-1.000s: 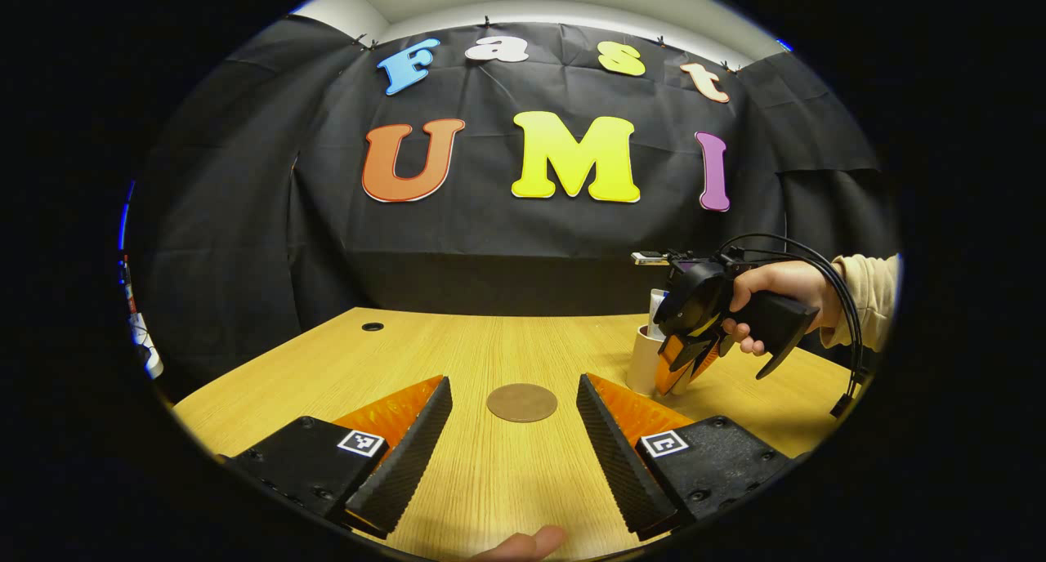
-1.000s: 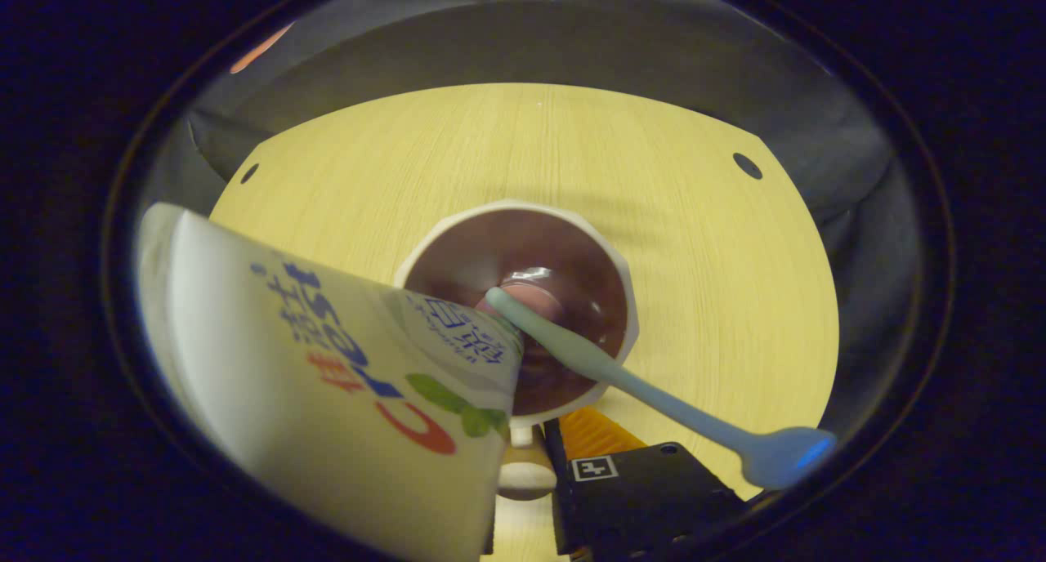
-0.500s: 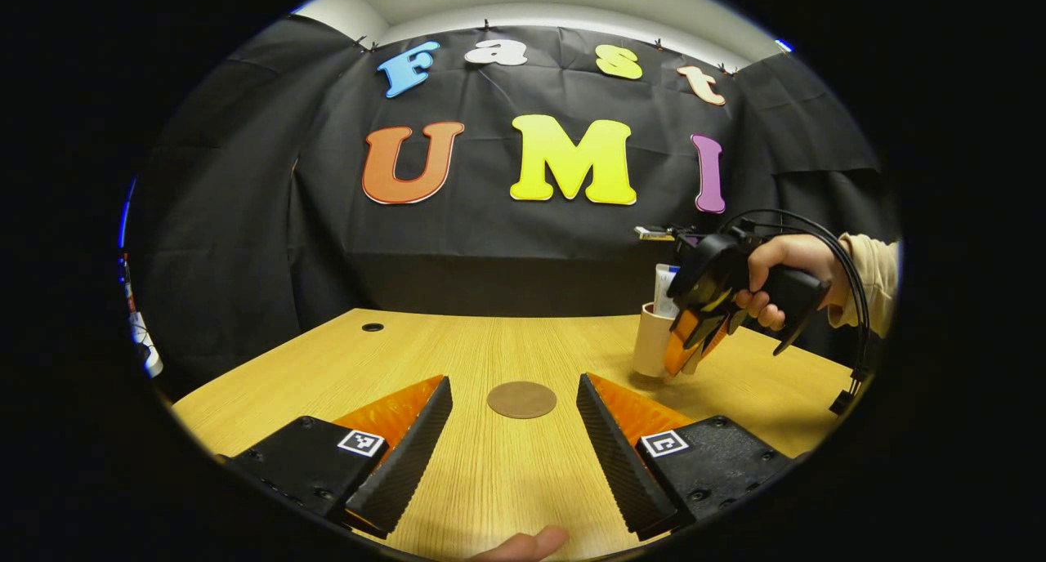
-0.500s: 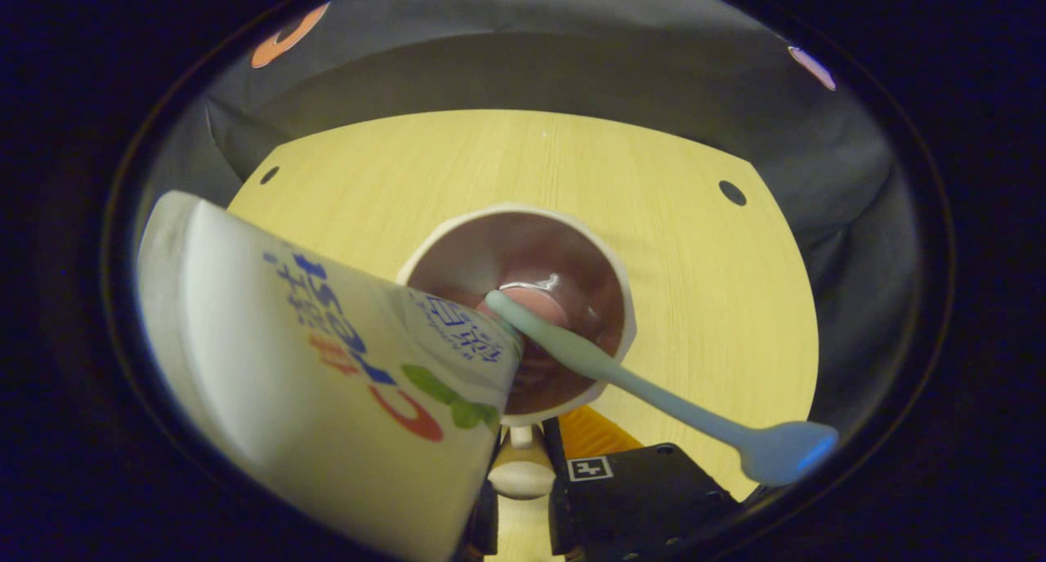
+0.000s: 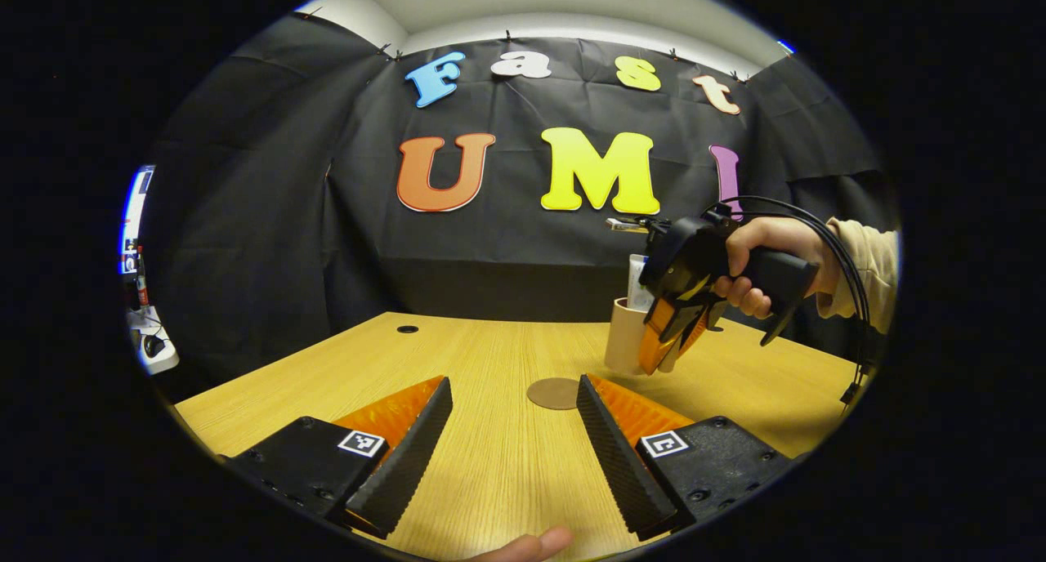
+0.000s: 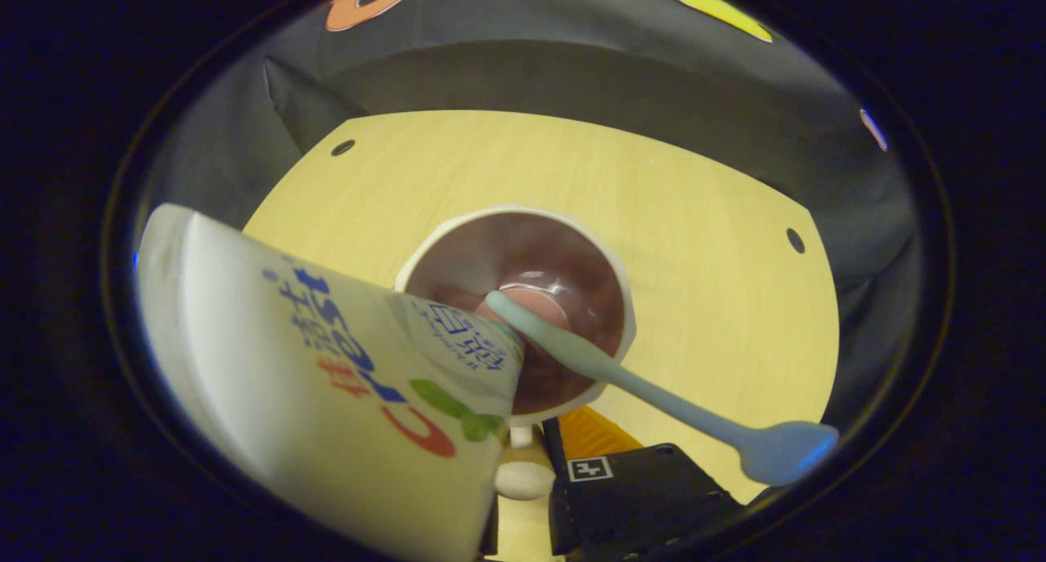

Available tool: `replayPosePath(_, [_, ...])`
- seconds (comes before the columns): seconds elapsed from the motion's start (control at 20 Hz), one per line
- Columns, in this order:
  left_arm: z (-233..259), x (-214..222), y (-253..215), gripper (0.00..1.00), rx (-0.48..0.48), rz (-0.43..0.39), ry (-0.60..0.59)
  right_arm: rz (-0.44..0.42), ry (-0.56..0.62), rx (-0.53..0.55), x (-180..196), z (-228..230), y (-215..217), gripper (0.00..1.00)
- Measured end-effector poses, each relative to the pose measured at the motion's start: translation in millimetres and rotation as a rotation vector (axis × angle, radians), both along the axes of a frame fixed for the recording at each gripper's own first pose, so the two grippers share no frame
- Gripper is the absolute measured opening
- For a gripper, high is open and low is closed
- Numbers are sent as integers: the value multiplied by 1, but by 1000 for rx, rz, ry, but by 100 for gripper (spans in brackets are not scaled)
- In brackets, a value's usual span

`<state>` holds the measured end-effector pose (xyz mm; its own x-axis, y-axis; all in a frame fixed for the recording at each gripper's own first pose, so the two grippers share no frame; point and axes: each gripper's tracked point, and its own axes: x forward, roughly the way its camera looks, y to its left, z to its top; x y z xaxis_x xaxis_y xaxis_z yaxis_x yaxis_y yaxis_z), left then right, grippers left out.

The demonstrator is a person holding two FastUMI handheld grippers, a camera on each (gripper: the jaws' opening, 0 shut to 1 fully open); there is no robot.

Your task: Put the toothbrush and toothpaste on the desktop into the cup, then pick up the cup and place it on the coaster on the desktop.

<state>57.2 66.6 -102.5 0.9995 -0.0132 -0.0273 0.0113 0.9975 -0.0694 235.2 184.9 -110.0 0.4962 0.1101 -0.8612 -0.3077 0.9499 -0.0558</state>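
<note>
In the left gripper view, my right gripper (image 5: 666, 345) holds the cream cup (image 5: 623, 345) off the table, just right of and behind the round brown coaster (image 5: 553, 393). The toothpaste (image 5: 636, 278) sticks up out of the cup. My left gripper (image 5: 515, 452) stands open low over the wooden table (image 5: 482, 366), nothing between its fingers. In the right gripper view I look down into the cup (image 6: 572, 227). The white toothpaste tube (image 6: 327, 382) and the pale blue toothbrush (image 6: 654, 394) lean out of it. My right gripper (image 6: 523, 464) is shut on the cup's handle.
A hand (image 5: 768, 252) in a cream sleeve holds the right gripper, with black cables looping behind it. A fingertip (image 5: 527, 544) shows at the near table edge. Small cable holes (image 5: 407, 329) (image 6: 794, 239) sit near the table's far corners.
The right gripper has lifted the cup off the table and carried it left, closer to the coaster. The left gripper has turned a little to the left and stayed open.
</note>
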Motion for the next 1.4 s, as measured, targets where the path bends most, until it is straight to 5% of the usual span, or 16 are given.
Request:
replayPosePath(0.25, [-7, -7, 18, 98, -39, 12, 11, 57, 33, -5, 18, -23, 47, 24])
replayPosePath(0.8, [-25, -8, 27, 98, -55, 12, 50, 52, 57, 8, 19, -37, 68, 26])
replayPosePath(0.9, [-27, -9, 24, 98, -45, 9, 54, 52, 50, 98, 12, -29, 76, 36])
replayPosePath(1.05, [-27, -12, 16, 98, -29, 3, 58, 44, -2, 139, 7, -16, 67, 84])
replayPosePath(1.1, [-28, -12, 15, 98, -25, 2, 61, 42, -40, 128, 6, -11, 59, 90])
replayPosePath(1.4, [-27, -19, 4, 98, -15, 10, 85, 28, -168, 202, -20, 12, 26, 96])
